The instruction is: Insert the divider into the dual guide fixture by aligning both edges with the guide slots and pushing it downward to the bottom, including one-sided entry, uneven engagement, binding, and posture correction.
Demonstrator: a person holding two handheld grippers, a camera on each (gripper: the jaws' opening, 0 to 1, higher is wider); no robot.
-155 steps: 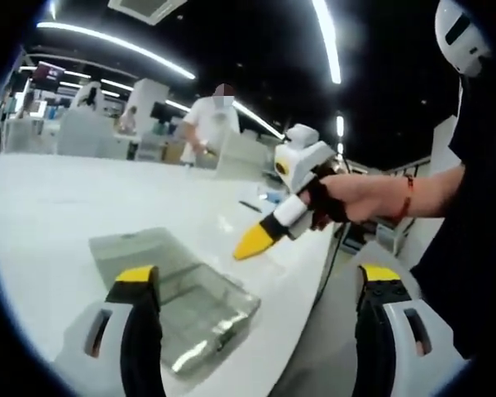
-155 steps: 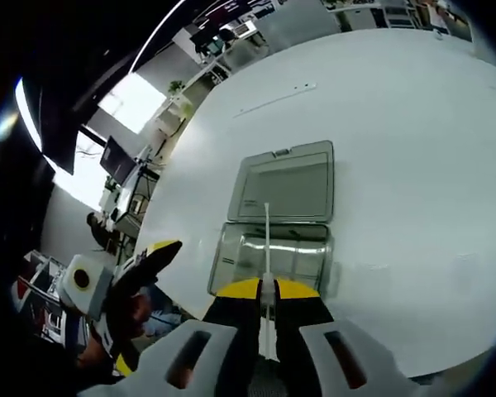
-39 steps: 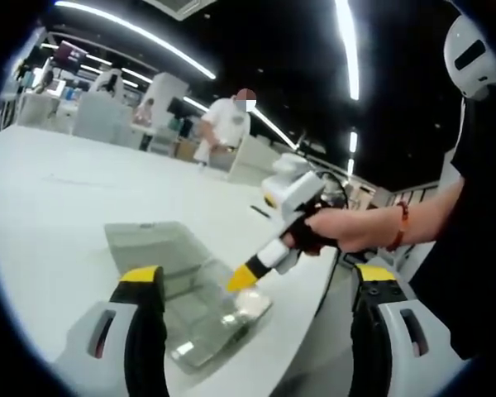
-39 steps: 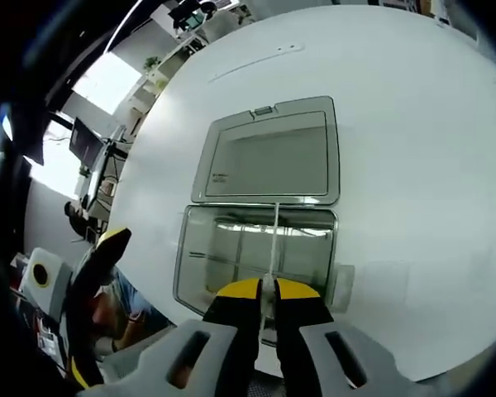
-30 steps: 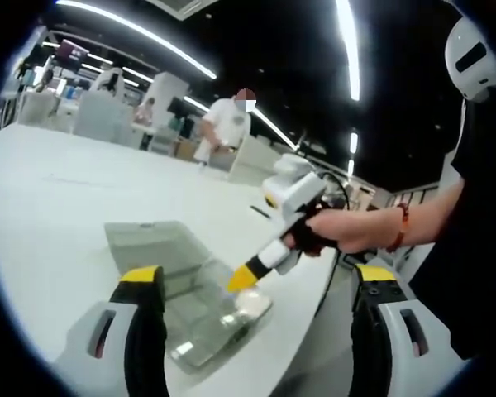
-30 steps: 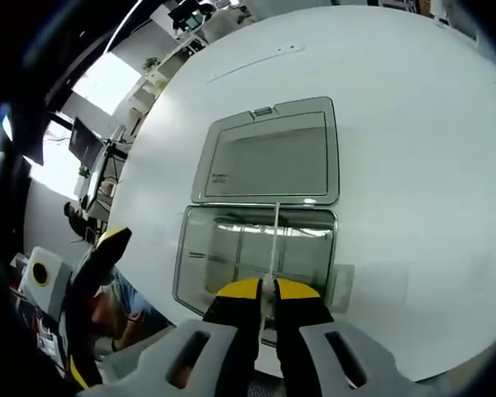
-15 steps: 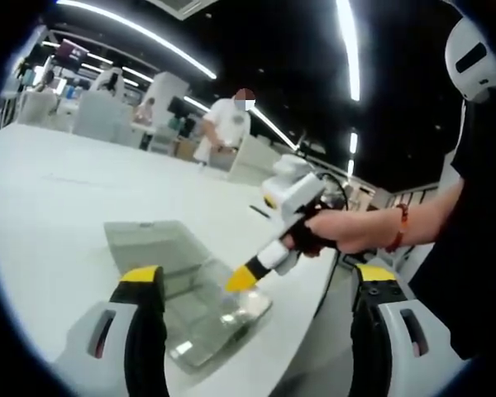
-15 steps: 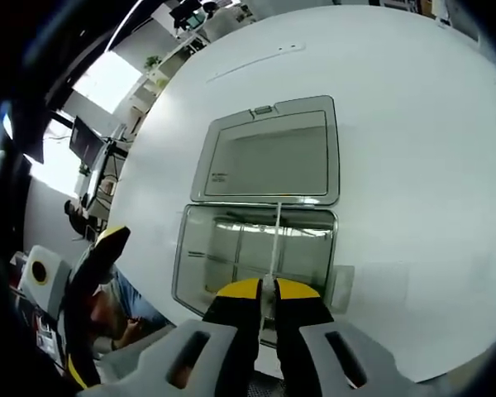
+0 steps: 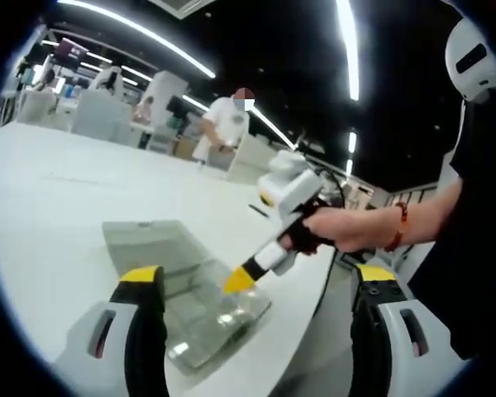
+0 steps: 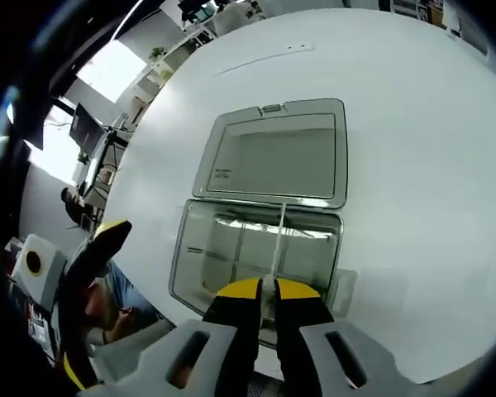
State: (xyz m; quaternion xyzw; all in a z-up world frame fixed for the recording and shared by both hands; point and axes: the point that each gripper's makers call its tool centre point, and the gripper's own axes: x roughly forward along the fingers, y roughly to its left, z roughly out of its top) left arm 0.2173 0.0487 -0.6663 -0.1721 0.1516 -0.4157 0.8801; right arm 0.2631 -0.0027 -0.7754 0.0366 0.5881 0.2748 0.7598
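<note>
The right gripper view looks steeply down from close above the clear fixture [image 10: 256, 256] and its opened lid [image 10: 273, 161] on the white table [image 10: 413, 165]. The left gripper view sits low near the table edge, facing across the room. Both views share the fixture [image 9: 202, 310] and table [image 9: 58, 190].

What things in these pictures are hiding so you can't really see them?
- Right gripper view: the bottom edge of the divider and whether it sits in the slots of the clear box; too thin and see-through to tell.
- Right gripper view: the divider's near end, hidden between the right gripper fingers.
- Left gripper view: the divider itself, lost in glare at the right gripper's tip.
- Right gripper view: small print on the lid, too tiny.
</note>
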